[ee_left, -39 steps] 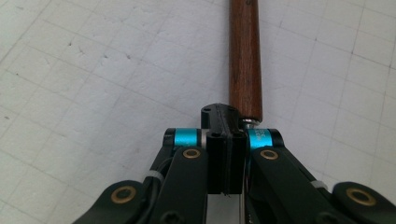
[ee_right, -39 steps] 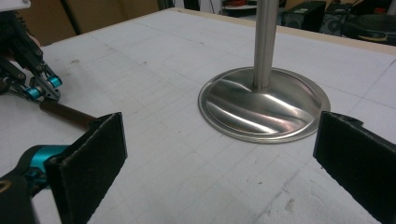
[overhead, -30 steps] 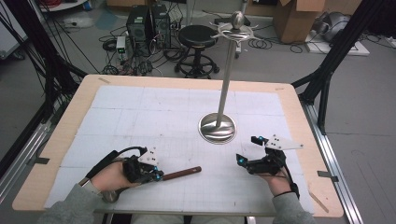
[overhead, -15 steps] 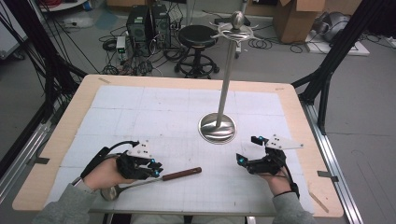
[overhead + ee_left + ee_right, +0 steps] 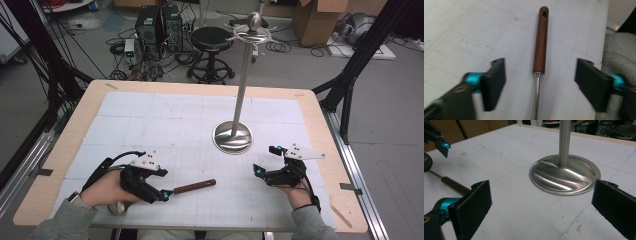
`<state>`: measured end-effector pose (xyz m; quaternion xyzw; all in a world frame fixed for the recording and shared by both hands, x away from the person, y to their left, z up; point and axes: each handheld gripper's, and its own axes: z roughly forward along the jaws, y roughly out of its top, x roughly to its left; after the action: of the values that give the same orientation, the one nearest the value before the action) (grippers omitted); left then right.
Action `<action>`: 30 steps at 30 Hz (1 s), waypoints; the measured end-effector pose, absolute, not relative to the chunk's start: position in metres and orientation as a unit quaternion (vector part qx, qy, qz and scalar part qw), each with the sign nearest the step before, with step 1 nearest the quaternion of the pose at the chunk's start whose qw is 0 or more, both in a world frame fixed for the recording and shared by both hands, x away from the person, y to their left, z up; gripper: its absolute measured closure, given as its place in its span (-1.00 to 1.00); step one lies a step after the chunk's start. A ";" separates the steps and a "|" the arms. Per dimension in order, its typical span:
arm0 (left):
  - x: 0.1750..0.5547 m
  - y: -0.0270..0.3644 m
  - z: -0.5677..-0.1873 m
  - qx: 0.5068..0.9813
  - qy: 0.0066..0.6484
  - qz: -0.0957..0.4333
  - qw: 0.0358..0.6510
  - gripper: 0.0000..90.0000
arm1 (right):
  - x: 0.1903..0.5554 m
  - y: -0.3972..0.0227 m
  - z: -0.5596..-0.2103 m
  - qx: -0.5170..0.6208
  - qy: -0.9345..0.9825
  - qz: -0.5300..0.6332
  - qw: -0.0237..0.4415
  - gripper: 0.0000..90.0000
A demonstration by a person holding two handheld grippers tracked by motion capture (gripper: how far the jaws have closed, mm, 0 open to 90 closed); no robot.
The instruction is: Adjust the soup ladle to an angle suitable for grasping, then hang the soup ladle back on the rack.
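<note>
A utensil with a dark wooden handle (image 5: 195,186) and a thin metal shaft lies flat on the white gridded mat (image 5: 170,125) near the front edge. Its round metal bowl (image 5: 117,207) peeks out under the person's left hand. My left gripper (image 5: 164,185) hovers over the shaft, and its jaws have just been opening. In the left gripper view the handle (image 5: 540,40) and shaft (image 5: 537,95) lie between the wide-apart pads of my left gripper (image 5: 541,70), touching neither. My right gripper (image 5: 265,160) rests open and empty at the front right, facing the stand's base (image 5: 565,175).
A tall steel stand (image 5: 243,75) rises from a round base (image 5: 232,136) mid-table, with hooks at its top (image 5: 248,32). The mat covers a wooden table (image 5: 320,130). Behind it are a stool (image 5: 211,40), cables and boxes on the floor.
My left gripper, shut on the utensil's shaft a second ago, has opened and let it go, lifting slightly. The utensil stays on the mat. My right gripper has not moved.
</note>
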<state>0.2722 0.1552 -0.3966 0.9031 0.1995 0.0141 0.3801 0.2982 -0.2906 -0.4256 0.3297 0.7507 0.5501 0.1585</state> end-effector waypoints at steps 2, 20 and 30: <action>0.271 0.157 -0.396 0.905 0.192 0.016 0.380 -0.57 | 0.299 -0.291 -0.426 0.331 0.750 0.551 0.157 -0.96; 0.263 0.152 -0.405 0.952 0.138 0.062 0.266 -0.25 | 0.300 -0.285 -0.425 0.316 0.760 0.547 0.152 -0.96; 0.264 0.153 -0.408 0.963 0.130 0.067 0.224 0.15 | 0.300 -0.285 -0.426 0.320 0.759 0.547 0.148 -0.96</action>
<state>0.2637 0.1531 -0.4080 0.9634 0.1302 0.0670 0.2244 0.3003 -0.2851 -0.4258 0.3197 0.7590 0.5475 0.1484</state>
